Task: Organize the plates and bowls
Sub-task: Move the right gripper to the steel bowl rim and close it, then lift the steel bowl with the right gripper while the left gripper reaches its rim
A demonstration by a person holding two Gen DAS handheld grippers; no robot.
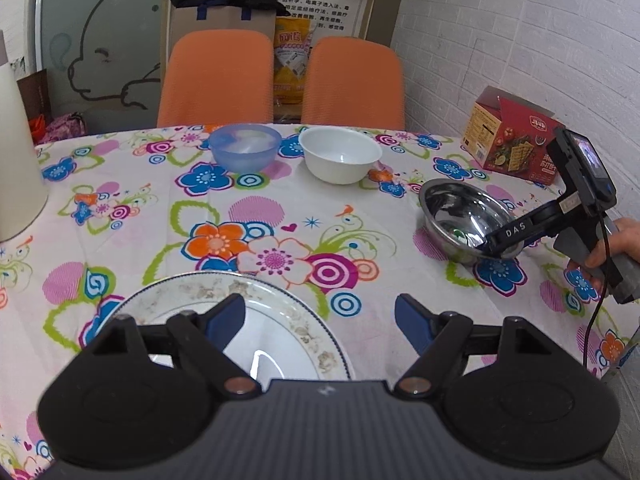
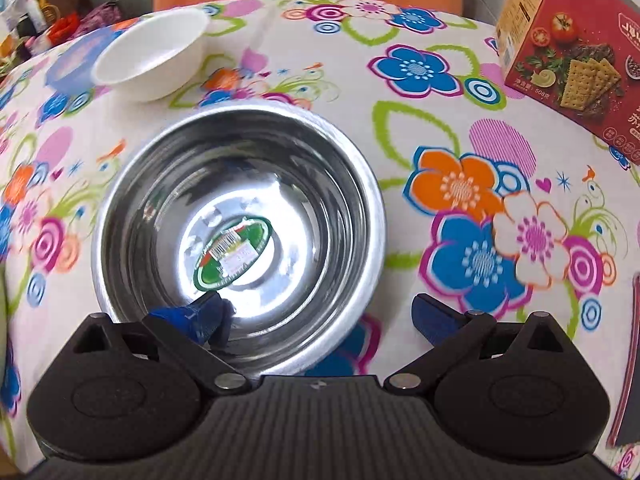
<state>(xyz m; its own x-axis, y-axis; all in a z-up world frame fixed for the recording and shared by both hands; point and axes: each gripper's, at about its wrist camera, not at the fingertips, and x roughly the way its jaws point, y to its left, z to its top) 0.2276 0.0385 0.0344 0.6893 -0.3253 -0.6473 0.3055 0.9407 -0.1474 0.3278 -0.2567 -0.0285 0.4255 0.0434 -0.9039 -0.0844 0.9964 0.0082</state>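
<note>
Two hand-held grippers are seen over the desk [image 1: 120,240]. The right hand-held gripper [image 2: 320,316] is held wide, one finger [image 2: 200,318] inside the steel bowl [image 2: 240,232], the other outside its near rim. The left hand-held gripper [image 1: 320,320] is spread wide above a plate's [image 1: 296,320] edge. Farther off, a white bowl [image 1: 340,154] and a blue bowl [image 1: 245,147] are set side by side; a red box [image 1: 516,140] stands behind the steel bowl.
</note>
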